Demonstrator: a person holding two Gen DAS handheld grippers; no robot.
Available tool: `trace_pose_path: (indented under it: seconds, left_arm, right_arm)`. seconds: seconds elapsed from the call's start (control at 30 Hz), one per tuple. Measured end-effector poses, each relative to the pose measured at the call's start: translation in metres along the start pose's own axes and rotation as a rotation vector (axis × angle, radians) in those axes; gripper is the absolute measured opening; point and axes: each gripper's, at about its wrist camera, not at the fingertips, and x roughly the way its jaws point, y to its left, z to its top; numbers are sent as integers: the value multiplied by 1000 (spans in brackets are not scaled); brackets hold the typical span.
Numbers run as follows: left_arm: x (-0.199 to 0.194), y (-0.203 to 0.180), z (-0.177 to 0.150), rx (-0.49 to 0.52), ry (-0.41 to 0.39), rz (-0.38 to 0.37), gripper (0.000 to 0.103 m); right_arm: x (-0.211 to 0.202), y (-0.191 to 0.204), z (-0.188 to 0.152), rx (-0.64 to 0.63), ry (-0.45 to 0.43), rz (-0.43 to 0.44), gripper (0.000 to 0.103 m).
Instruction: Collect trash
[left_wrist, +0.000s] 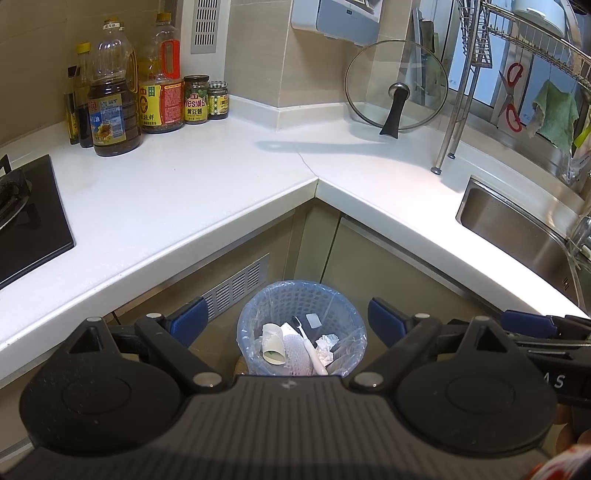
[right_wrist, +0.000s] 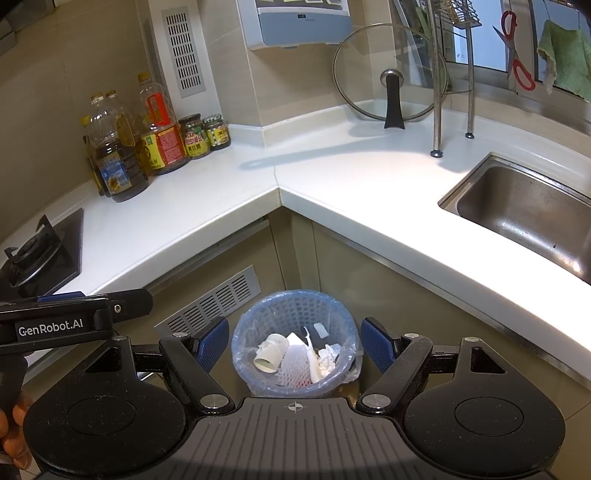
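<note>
Pale blue perforated plastic waste bin (left_wrist: 301, 325) with a clear liner bag sits on the floor in the inside corner of the L-shaped cabinets, right below both my tools. Inside it: a white paper cup (left_wrist: 274, 345) on its side, a white toothbrush-like stick (left_wrist: 310, 347), a crumpled white tissue (left_wrist: 327, 345), and a white foam mesh sleeve (left_wrist: 297, 350).

My left gripper (left_wrist: 288, 319) is spread wide, blue pads either side of the bin in view, nothing between them. My right gripper (right_wrist: 293, 341) is the same: spread, empty, bin framed between the pads. Both hover above the bin, not touching it.

White L-shaped countertop (left_wrist: 192, 192) wraps around above the bin. On it, back left: a cluster of oil bottles and sauce jars (left_wrist: 147, 96). Black gas hob (left_wrist: 26, 218) at far left. Glass pot lid with a black handle (left_wrist: 397, 86) leans against the wall at the back. Stainless steel sink (right_wrist: 524, 214) on the right, under a metal dish rack (left_wrist: 480, 51); red-handled scissors (left_wrist: 511, 96) and a green cloth (left_wrist: 556, 114) hang there.
</note>
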Motion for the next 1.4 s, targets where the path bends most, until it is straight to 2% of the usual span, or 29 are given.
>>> trace_pose_path:
  seconds: [1.4]
  left_arm:
    - [2,2,0,-2,7,-1,92]
  right_arm:
    - [1,-4,1,-3,4,0,78]
